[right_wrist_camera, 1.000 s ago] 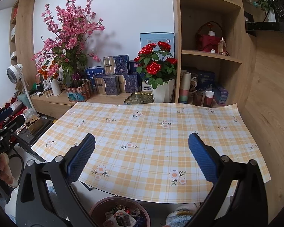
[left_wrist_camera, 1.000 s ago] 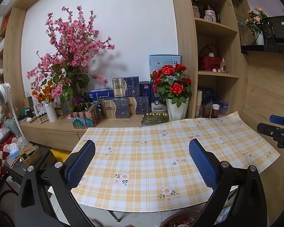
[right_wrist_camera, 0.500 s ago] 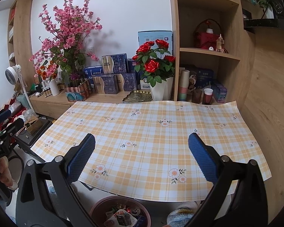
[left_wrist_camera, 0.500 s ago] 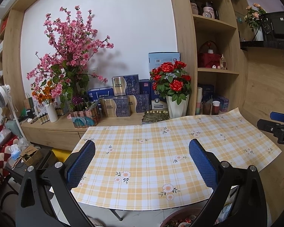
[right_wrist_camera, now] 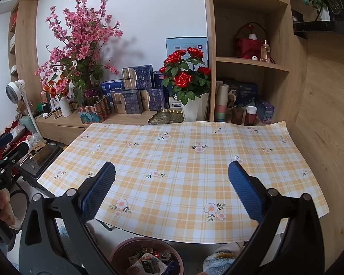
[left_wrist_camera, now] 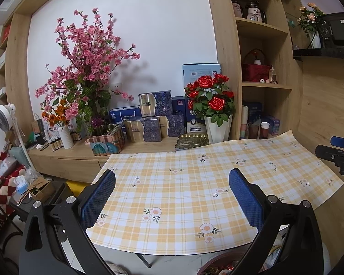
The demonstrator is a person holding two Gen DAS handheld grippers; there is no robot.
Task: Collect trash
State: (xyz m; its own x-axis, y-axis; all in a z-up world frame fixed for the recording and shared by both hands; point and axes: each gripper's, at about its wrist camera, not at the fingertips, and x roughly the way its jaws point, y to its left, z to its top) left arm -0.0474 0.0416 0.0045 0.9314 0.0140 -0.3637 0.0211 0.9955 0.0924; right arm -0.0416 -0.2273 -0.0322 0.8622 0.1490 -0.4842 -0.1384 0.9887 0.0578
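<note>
The checked tablecloth (right_wrist_camera: 183,160) looks like smooth, faintly glossy vinyl; the shelving (right_wrist_camera: 247,64) is matt wood-grain.

From my feed the trash bin (right_wrist_camera: 146,244) is cut off by the bottom edge in the right wrist view, and in the left one I only get a sliver of its rim (left_wrist_camera: 220,260) behind a finger. The stuff inside is a jumble, too small to name beyond one can top (right_wrist_camera: 164,255). Box labels (right_wrist_camera: 128,78) on the sideboard are unreadable.
</note>
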